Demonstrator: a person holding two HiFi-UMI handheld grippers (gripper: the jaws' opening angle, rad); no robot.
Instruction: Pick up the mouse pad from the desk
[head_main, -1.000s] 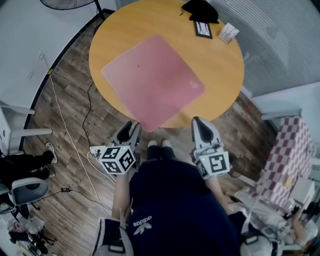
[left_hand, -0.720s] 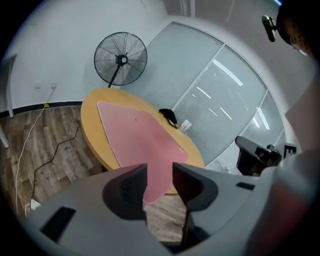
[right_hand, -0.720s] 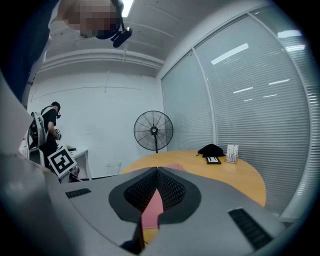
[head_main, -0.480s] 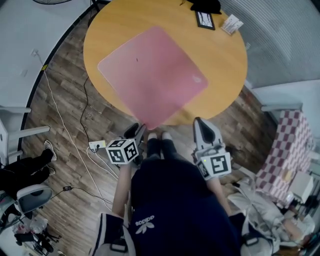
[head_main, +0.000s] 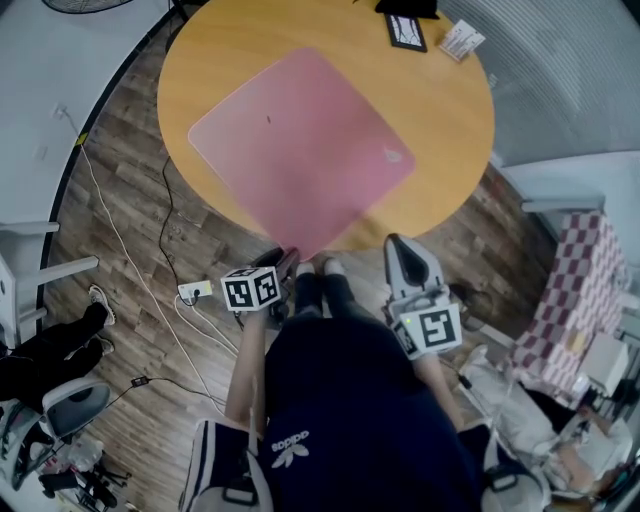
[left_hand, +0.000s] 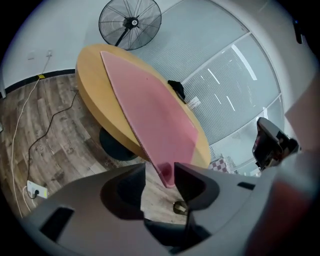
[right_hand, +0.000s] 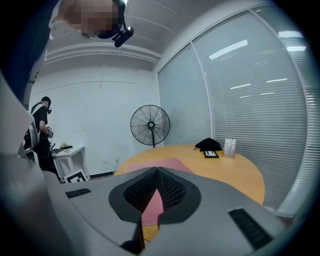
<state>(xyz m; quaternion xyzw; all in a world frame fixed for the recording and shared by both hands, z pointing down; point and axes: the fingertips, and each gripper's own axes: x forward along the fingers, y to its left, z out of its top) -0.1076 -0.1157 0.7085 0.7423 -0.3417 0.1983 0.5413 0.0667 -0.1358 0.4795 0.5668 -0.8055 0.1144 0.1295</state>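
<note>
Head view: on the left, my left gripper (head_main: 287, 260) has come down and tipped nose-down since a second ago. Back then it was level with the right one, short of the desk (head_main: 440, 140). Now its tips sit at the near corner of the mouse pad (head_main: 300, 150), the corner that overhangs the desk's edge towards me. The rest of the pad lies flat on the desk.

In the left gripper view the jaws have just been opening and stand wide apart. The pink corner pokes into the gap between them. It sits close to one jaw, but I see no squeeze on it, so the pad isn't gripped yet. I judge this to be the line-up for the grasp. Next I need to close on that free corner and then lift, and the risk is that a thin, floppy corner slips out if I bite too shallow.

Further right, the pad itself hasn't shifted on the desk.

On the right, my right gripper (head_main: 402, 250) hangs where it was, short of the desk edge. Its own view shows the jaws closed together, tip to tip, on nothing.
</note>
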